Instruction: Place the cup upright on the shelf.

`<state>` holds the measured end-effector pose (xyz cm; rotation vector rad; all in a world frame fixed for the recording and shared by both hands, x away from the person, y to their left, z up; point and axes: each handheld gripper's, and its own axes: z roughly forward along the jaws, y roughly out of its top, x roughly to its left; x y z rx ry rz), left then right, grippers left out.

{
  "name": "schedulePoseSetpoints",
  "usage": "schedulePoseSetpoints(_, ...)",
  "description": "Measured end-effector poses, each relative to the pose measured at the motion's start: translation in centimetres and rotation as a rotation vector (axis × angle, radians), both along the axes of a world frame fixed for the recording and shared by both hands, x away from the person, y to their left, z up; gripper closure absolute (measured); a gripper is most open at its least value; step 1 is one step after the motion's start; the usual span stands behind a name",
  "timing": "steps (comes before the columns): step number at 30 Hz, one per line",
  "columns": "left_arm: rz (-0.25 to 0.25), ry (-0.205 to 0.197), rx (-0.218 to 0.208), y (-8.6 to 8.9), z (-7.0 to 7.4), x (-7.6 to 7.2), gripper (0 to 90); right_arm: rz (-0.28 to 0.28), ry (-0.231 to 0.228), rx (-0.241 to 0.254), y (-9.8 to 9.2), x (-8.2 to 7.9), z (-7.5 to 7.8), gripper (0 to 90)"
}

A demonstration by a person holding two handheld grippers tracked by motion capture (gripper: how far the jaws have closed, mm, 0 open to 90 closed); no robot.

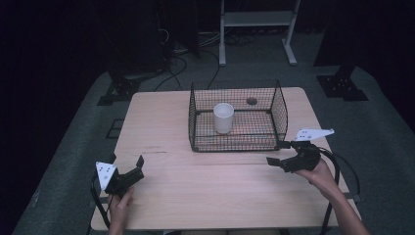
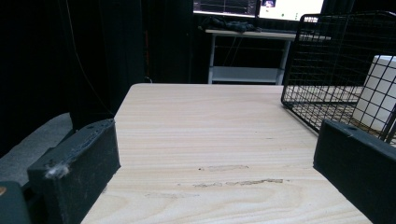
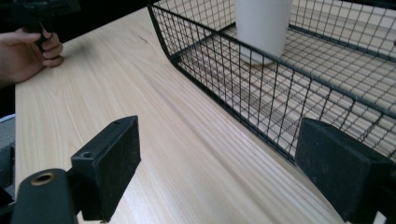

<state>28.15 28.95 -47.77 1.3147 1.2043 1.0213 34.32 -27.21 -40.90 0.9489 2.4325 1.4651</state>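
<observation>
- Your left gripper (image 1: 128, 169) sits at about 8 o'clock on the table (image 1: 161, 122), low over the wood, jaws spread wide with nothing between them. It points toward 1 o'clock, probably parked at rest and out of the way.
- Your left hand (image 1: 120, 203) wraps the handle from below; in the right gripper view that hand (image 3: 25, 53) shows at the table's near edge.
- In the left gripper view the wire basket (image 2: 327, 60) stands off to the right, well apart from those jaws.
- The wire basket (image 1: 237, 117) stands upright around 12 o'clock, open top, mesh walls all round.
- Inside it: one white cup (image 1: 223, 117), upright, mouth up, left of centre on the basket floor, clear of the walls. Nothing else in there that I can see.
- Your right gripper (image 1: 279, 152) is at about 4 o'clock, just beside the basket's near right corner, jaws wide apart and empty, aimed toward 9 o'clock along the near wall.
- Likely the nearer tool for the cup, but the mesh wall blocks a side approach; you'd have to come over the rim.
</observation>
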Motion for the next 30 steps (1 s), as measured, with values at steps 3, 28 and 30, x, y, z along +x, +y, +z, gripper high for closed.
schedulePoseSetpoints(3,0.000,0.000,-0.001,0.0,0.0,0.0,0.0,-0.012,-0.015,-0.003,-0.2,-0.4,-0.4,13.4)
schedulePoseSetpoints(28,0.002,0.001,0.005,-0.1,0.0,0.0,0.0,-0.113,-0.070,0.062,-0.6,-4.8,-4.0,13.4)
schedulePoseSetpoints(30,0.002,0.001,0.005,-0.1,0.0,0.1,0.0,-0.138,-0.083,0.141,-0.6,-5.5,-4.6,13.5)
